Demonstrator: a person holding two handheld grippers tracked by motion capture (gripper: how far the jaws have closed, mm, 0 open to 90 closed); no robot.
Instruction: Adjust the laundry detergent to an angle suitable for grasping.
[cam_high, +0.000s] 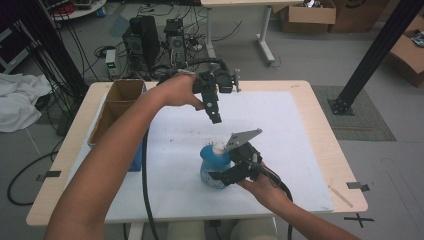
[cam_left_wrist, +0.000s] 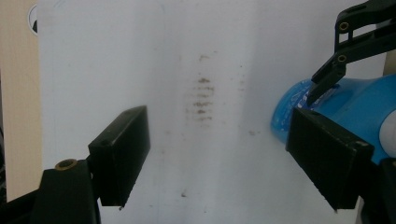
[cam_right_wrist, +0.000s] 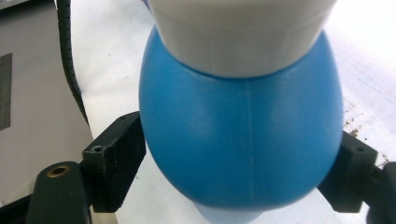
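Observation:
A round blue bottle (cam_high: 214, 170) with a white cap (cam_high: 218, 148) stands on the white sheet (cam_high: 280, 130) near the table's front middle. My right gripper (cam_high: 227, 176) is shut on its belly from the right; in the right gripper view both jaws press the sides of the bottle (cam_right_wrist: 238, 135) under the cap (cam_right_wrist: 243, 32). My left gripper (cam_high: 216, 119) hangs above the sheet behind the bottle, pointing down, open and holding nothing. In the left gripper view its jaws stand wide apart over the sheet, with the bottle (cam_left_wrist: 355, 105) and a right gripper finger (cam_left_wrist: 334, 70) at the right.
A brown cardboard box (cam_high: 118, 106) stands at the table's left edge, with a blue object (cam_high: 135, 161) beside it under my left forearm. Brown specks (cam_left_wrist: 203, 100) stain the sheet. Computers and cables (cam_high: 150, 42) sit on the floor behind the table.

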